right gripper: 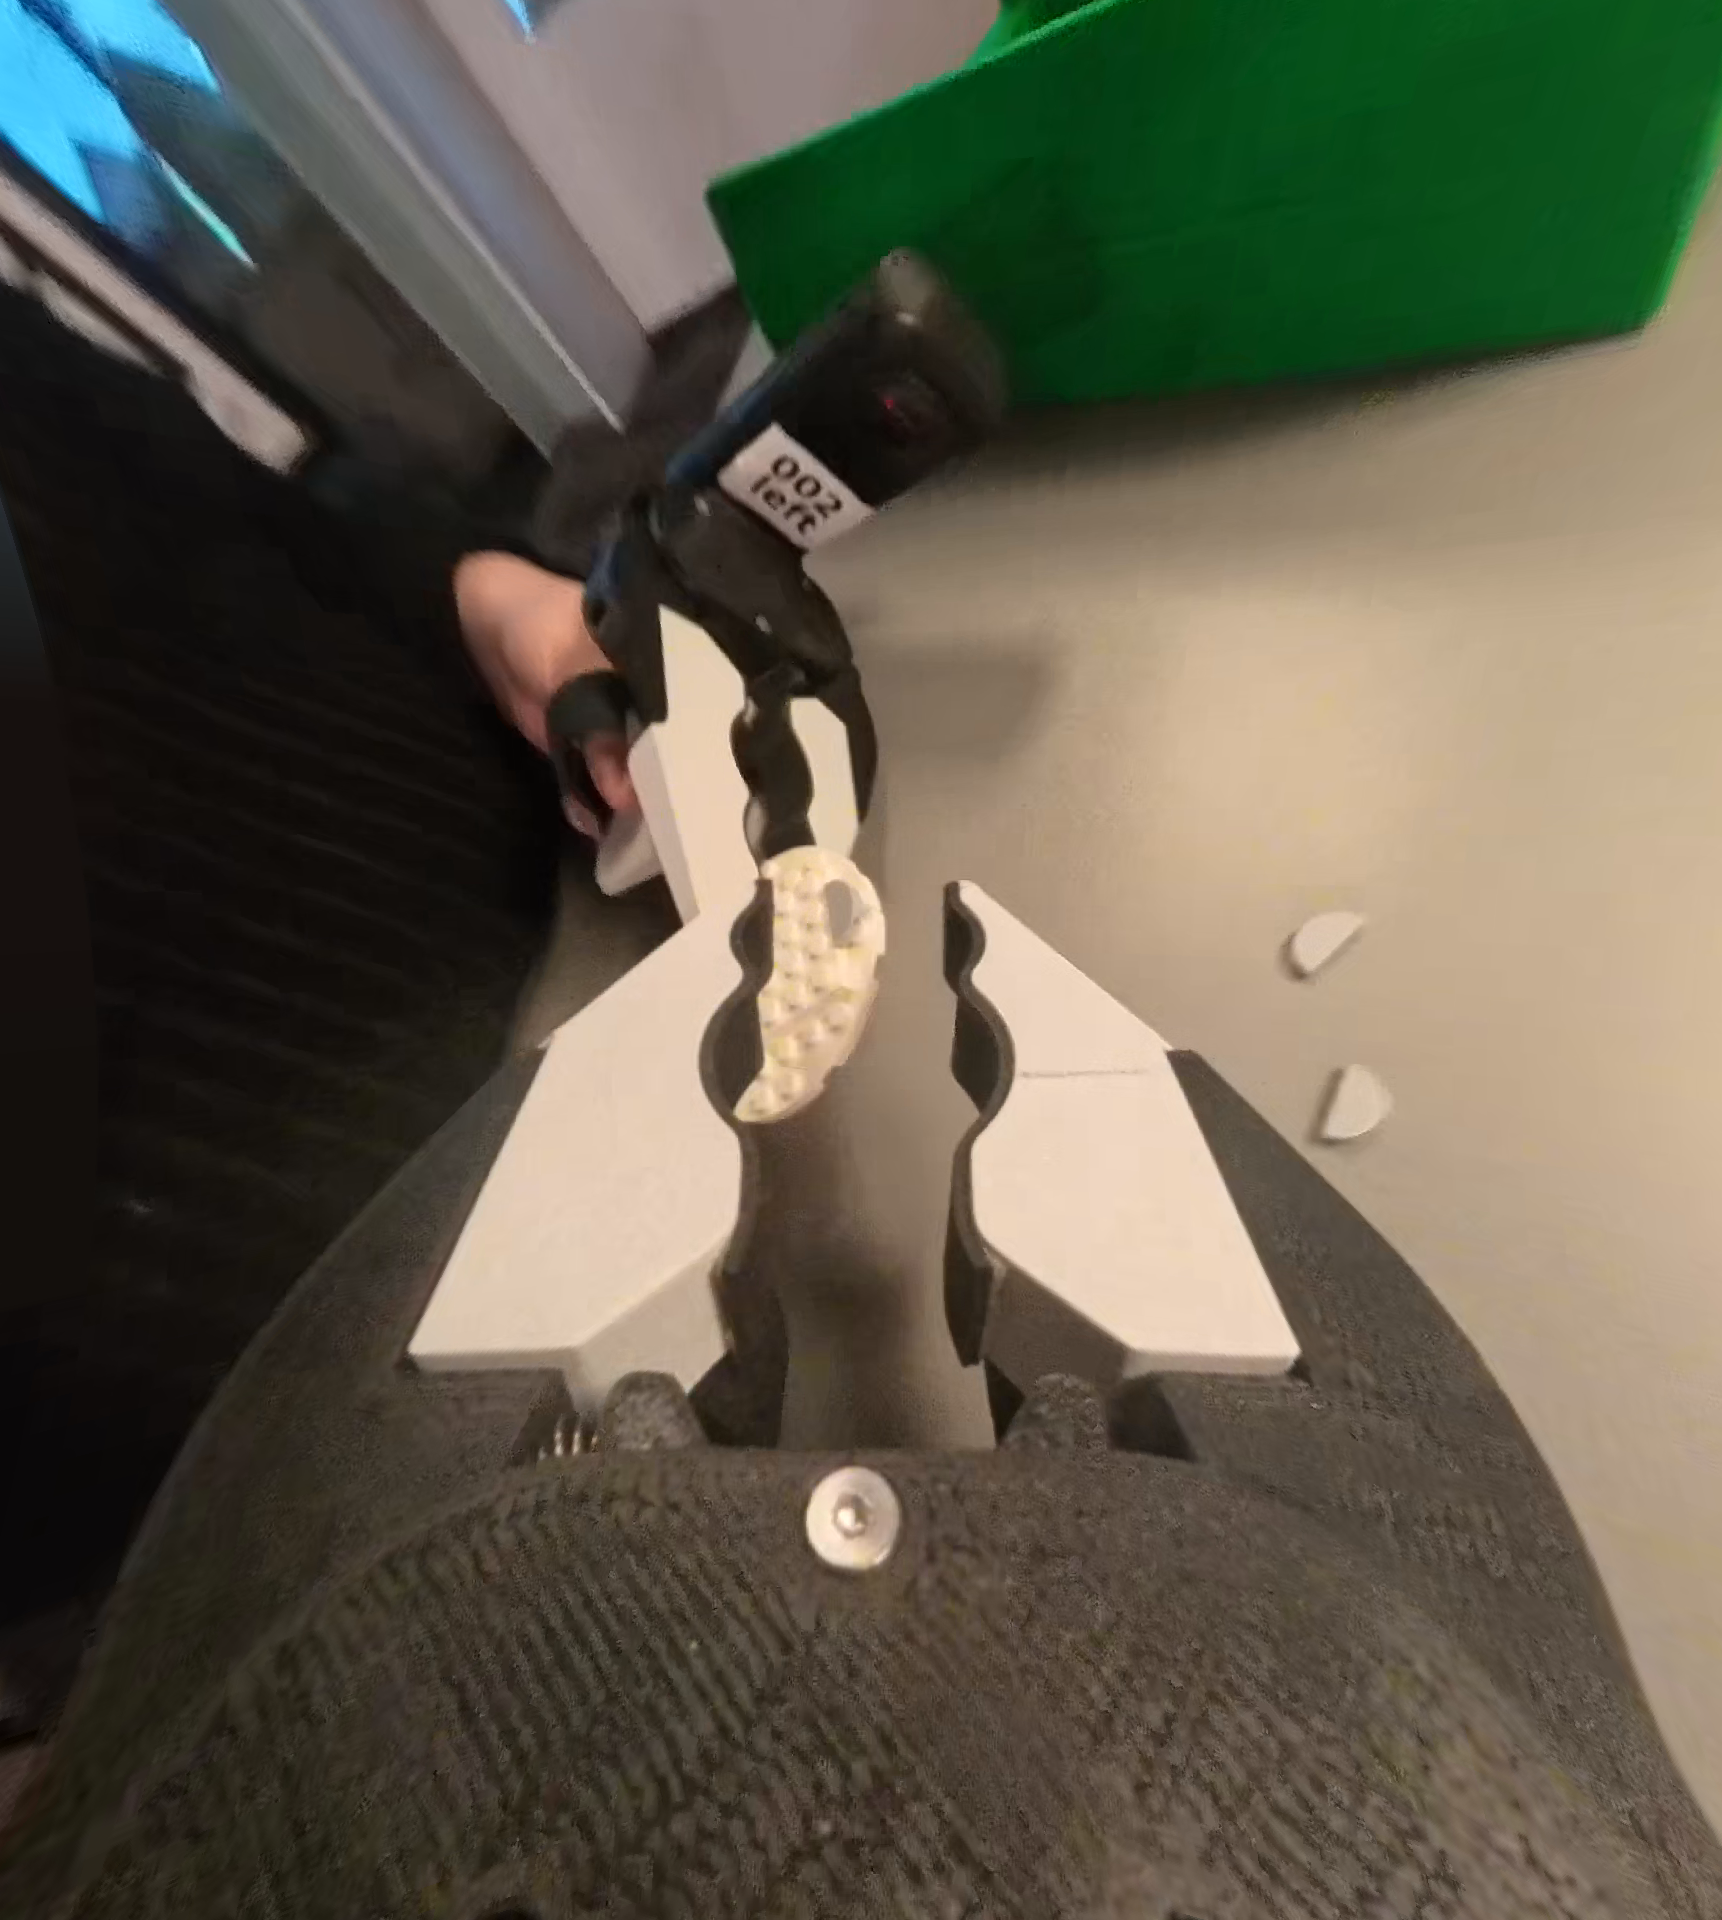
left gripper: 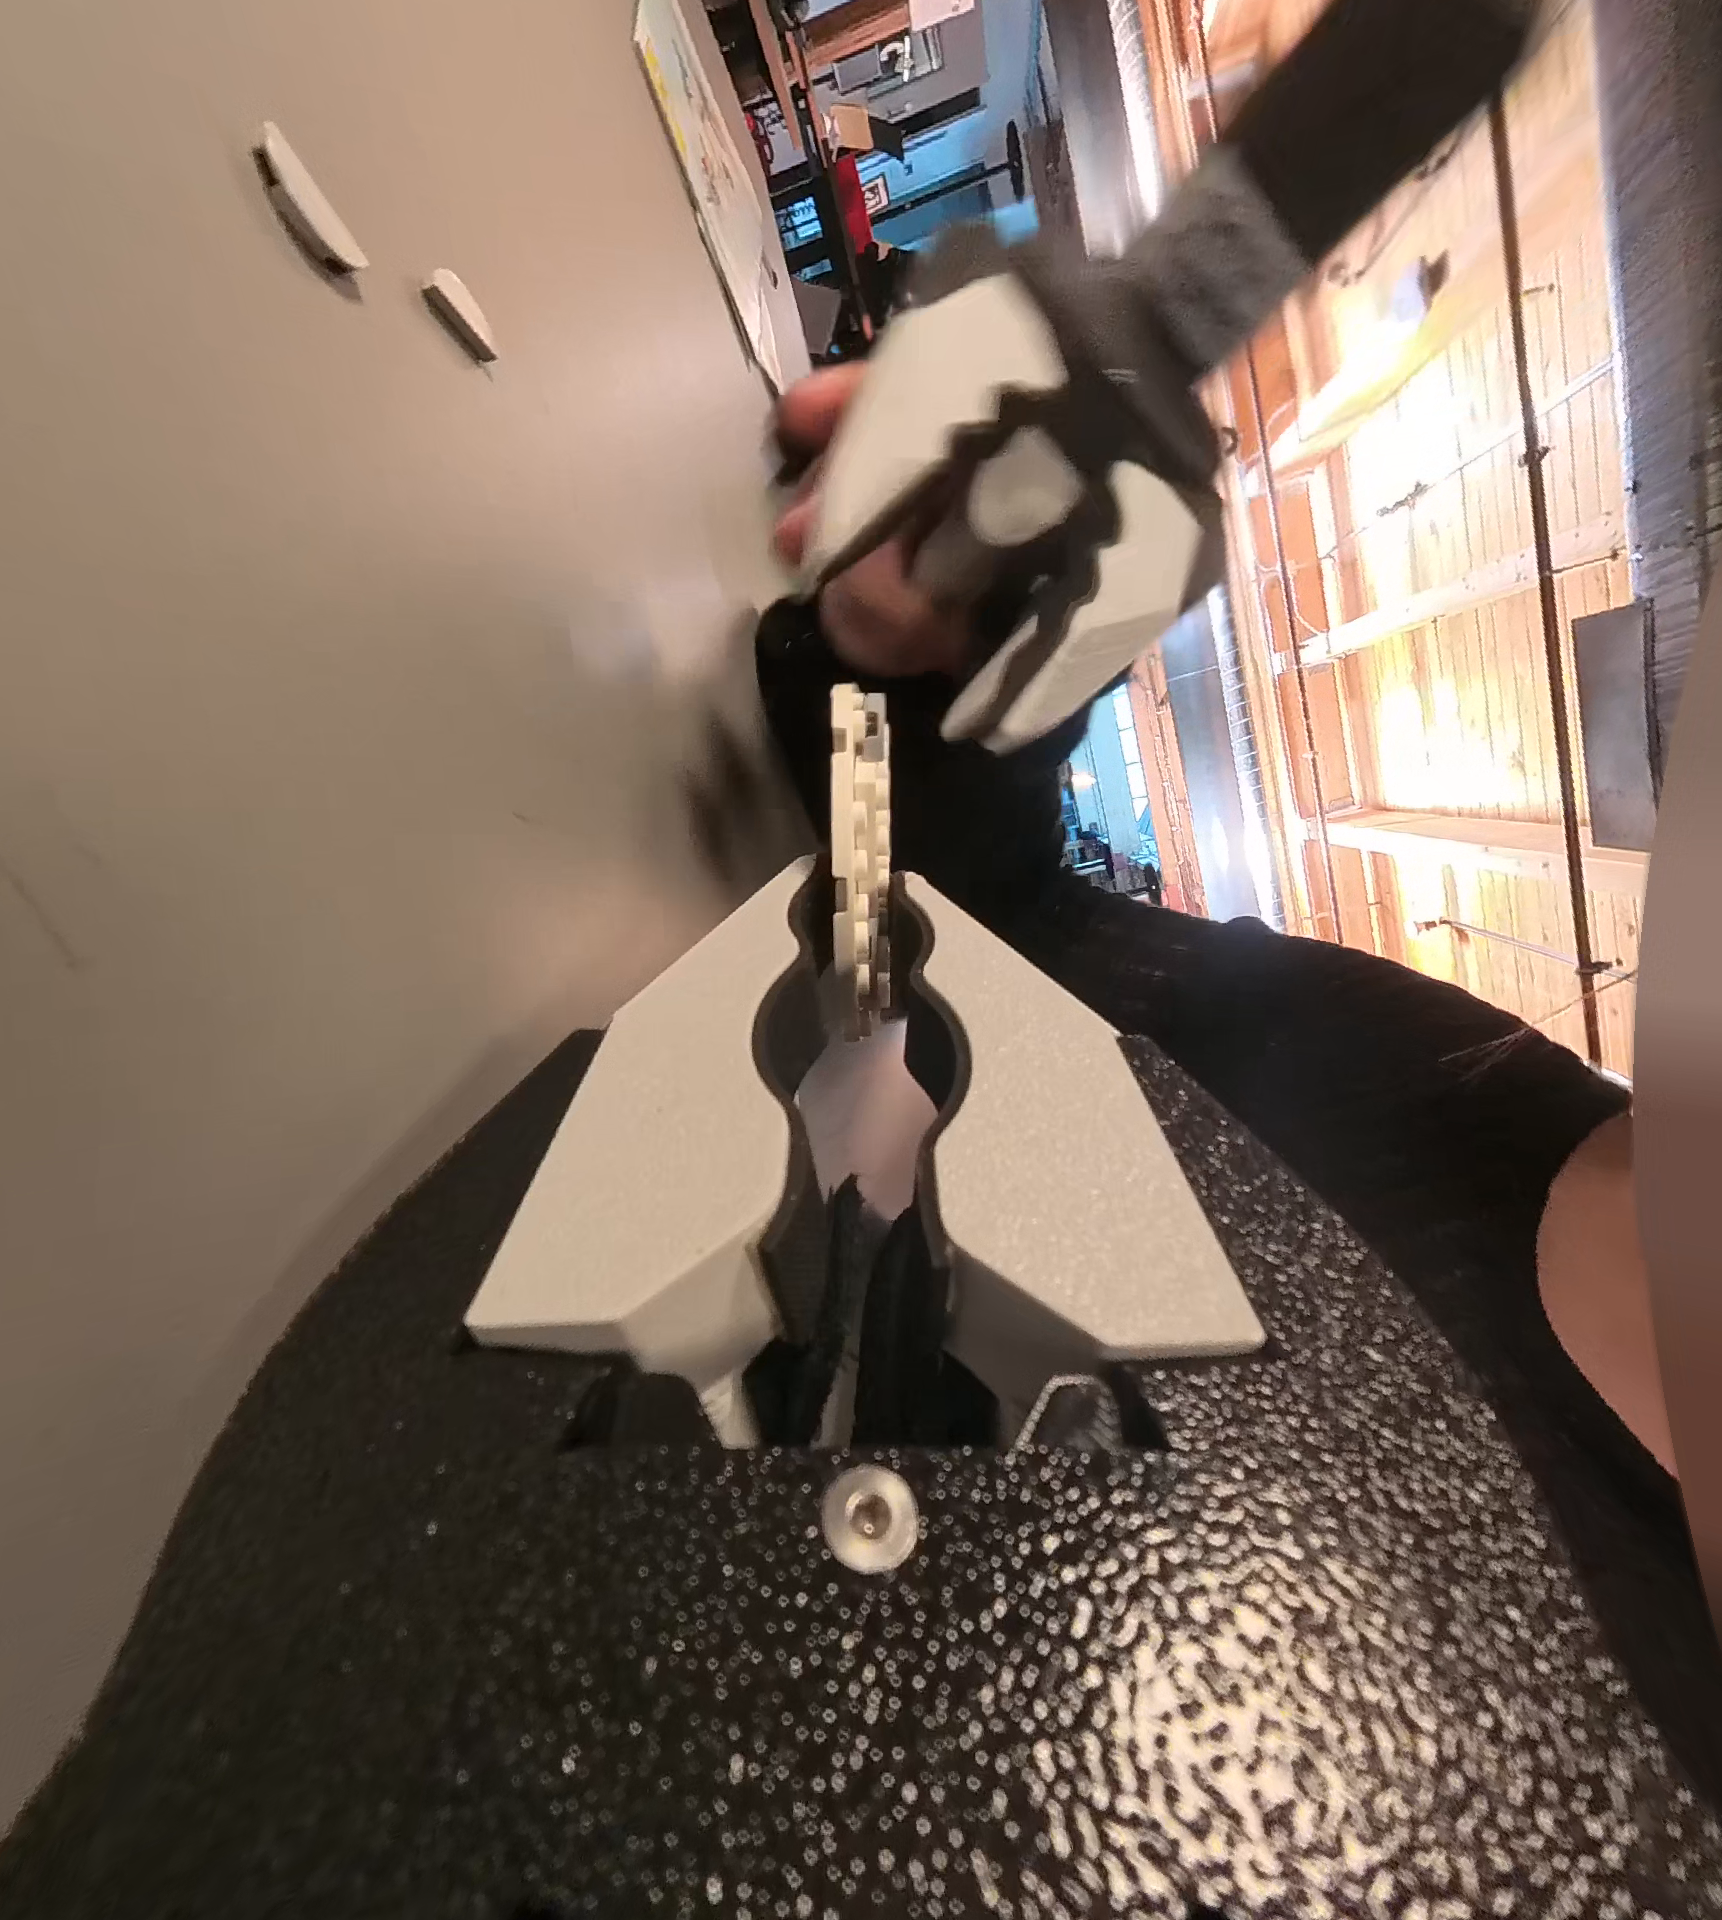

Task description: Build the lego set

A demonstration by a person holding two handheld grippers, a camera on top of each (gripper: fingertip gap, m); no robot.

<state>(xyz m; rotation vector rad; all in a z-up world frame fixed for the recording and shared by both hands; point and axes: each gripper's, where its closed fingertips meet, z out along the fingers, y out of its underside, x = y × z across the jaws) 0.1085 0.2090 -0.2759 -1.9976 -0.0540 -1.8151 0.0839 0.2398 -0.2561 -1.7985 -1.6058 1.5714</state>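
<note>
Left wrist view shows the left gripper (left gripper: pixel 862 904) with its 2 pale grey, wavy-edged jaws clamped on a cream lego piece (left gripper: pixel 862 831), a thin stack of studded plates seen edge-on and standing up out of the jaw tips. Its body is black plastic with a pebbled, speckled texture and 1 silver screw. Beyond it, blurred, the right gripper (left gripper: pixel 1002 582) hangs above the piece, apart from it, with a hand (left gripper: pixel 836 499) wrapped round it.

On the smooth beige counter (left gripper: pixel 213 623), 2 small grey half-disc pieces (left gripper: pixel 311 213) lie near each other, well away from both grippers.

Right wrist view shows what the first cannot: the flat face of the lego piece (right gripper: pixel 815 997), curved like a comma, covered in round studs with 1 grey oval patch near its upper end. Here the right gripper (right gripper: pixel 852 904) has its jaws apart with nothing between them; the piece sits just beyond its left jaw, held by the left gripper (right gripper: pixel 784 842) farther off. Only this view shows a bright green box (right gripper: pixel 1252 187) at the far side of the counter (right gripper: pixel 1356 727), and the 2 half-discs (right gripper: pixel 1324 940) again, off to the right.
</note>
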